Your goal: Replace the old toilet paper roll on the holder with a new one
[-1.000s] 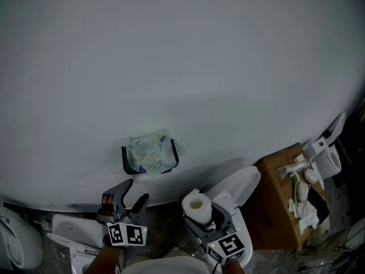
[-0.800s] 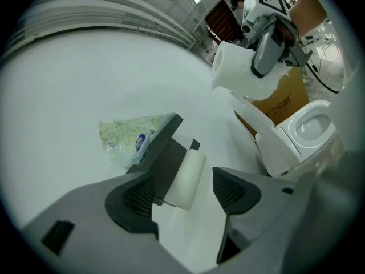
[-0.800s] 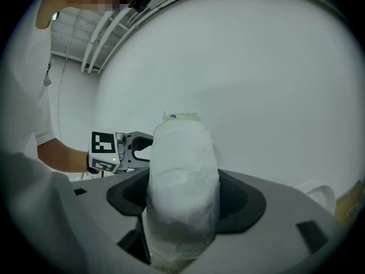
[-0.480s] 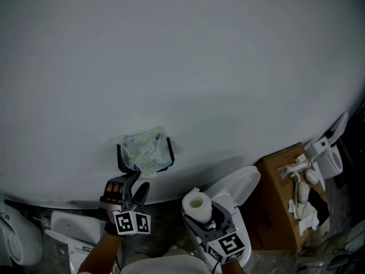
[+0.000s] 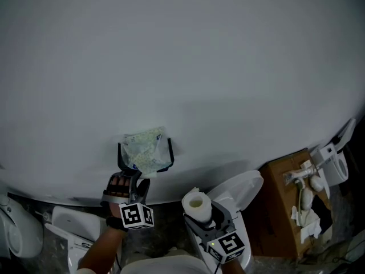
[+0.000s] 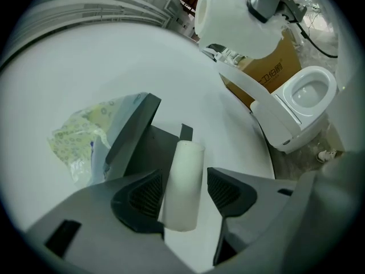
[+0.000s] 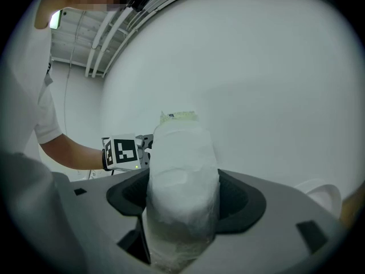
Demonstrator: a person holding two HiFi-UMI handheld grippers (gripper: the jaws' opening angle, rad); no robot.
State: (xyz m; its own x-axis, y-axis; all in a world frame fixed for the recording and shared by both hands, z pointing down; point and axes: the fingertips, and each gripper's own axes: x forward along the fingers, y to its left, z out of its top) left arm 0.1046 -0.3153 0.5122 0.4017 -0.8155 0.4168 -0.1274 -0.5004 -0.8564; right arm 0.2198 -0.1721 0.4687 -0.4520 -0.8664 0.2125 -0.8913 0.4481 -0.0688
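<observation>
The old roll (image 6: 183, 184), now only a bare tube, is not yet off the holder (image 6: 136, 131). The left gripper (image 5: 132, 181) is closing its jaws around it, but one pad is not touching. The right gripper (image 5: 202, 217) grips the new roll (image 7: 181, 170) nearby, not yet mounted.

A white wall (image 5: 182, 67) fills most of the view. Below it, an open toilet (image 5: 242, 188) stands just beside a cardboard box (image 5: 278, 213) holding white fittings (image 5: 303, 197).
</observation>
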